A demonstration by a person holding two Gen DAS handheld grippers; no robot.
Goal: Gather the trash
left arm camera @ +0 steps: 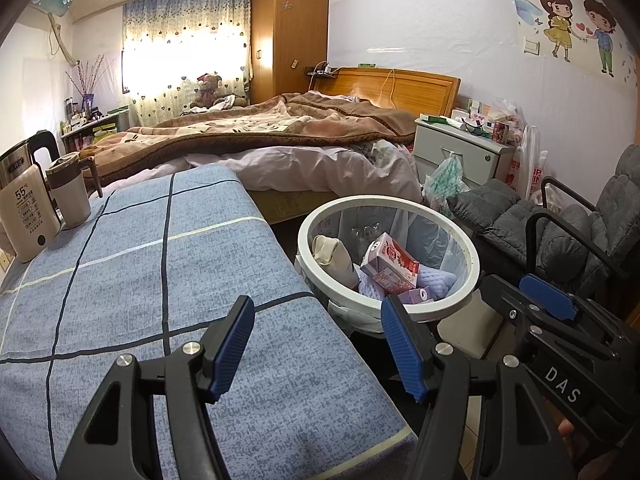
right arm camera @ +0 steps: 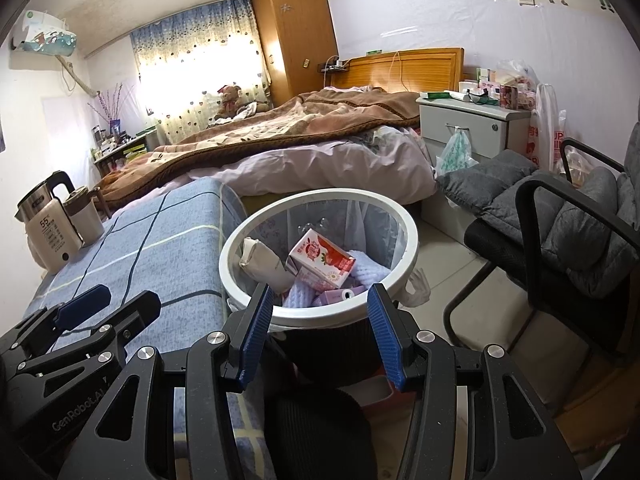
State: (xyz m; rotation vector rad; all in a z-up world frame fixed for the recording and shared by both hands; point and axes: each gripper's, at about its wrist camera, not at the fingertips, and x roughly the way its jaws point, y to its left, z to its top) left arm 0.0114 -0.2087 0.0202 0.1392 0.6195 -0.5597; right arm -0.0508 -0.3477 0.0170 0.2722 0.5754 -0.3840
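On the desk [left arm camera: 224, 280], draped in a blue checked cloth, a white warmer [left arm camera: 25, 218] reads "55°C"; its smaller lines are too small to read. The left gripper [left arm camera: 318, 350] bears "GenRobot.AI", the right gripper [right arm camera: 320, 334] "DAS"; both jaws stand apart with nothing between them. The trash sits in the white-rimmed bin [right arm camera: 410, 254] beside the desk: a pink carton [right arm camera: 322, 262] with unreadable print, a beige roll [right arm camera: 262, 266], partly hidden wrappers.
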